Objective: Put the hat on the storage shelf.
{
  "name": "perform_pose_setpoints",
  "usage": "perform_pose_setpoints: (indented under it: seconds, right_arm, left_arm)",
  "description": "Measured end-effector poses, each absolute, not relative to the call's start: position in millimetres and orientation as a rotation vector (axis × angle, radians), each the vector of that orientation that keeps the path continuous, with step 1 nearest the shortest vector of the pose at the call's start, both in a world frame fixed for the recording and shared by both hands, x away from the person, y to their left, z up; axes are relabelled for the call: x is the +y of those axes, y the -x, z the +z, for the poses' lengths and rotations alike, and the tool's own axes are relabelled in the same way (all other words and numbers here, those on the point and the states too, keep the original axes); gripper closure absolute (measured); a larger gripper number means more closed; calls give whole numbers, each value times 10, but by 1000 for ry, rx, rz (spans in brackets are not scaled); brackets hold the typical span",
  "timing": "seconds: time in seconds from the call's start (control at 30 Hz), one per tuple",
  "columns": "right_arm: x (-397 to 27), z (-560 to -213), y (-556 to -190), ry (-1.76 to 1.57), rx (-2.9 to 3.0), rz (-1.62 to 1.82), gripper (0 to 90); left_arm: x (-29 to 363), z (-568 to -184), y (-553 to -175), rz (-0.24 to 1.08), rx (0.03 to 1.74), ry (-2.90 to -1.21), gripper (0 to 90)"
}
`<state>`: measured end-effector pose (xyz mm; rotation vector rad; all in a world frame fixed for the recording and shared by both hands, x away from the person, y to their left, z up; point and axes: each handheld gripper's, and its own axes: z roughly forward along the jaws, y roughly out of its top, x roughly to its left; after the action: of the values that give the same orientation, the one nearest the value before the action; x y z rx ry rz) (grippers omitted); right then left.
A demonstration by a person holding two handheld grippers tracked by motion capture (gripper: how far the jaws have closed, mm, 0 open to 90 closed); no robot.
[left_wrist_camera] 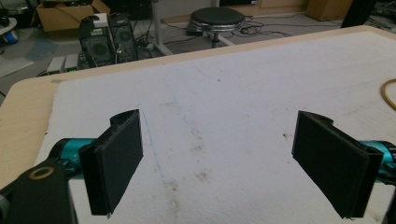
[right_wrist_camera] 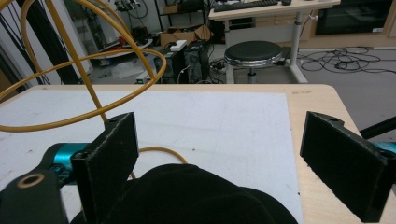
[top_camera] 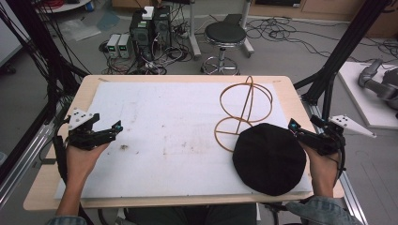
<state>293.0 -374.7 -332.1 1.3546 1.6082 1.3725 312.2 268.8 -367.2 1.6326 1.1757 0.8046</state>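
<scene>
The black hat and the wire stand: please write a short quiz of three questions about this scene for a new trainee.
1. True or false: the black hat covers part of the yellow wire stand's lower ring.
2. Which gripper is nearer the hat? A) left gripper B) right gripper
3. Fill in: both grippers have their jaws ____.

Key: 1. True; in the high view the hat's edge overlaps the lower ring. 2. B; it sits at the hat's right edge, while the left gripper is over the bare white mat. 3. Open; nothing is between them.
</scene>
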Motion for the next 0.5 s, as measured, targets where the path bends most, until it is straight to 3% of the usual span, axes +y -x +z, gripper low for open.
perform_pose_setpoints:
  seconds: [0.5]
  right_arm:
    - [-3714, -3312, -2911, -1348, 1613, 1356, 114]
  left_arm:
    - [2714, -3674, -3099, 818, 1174, -1639, 166]
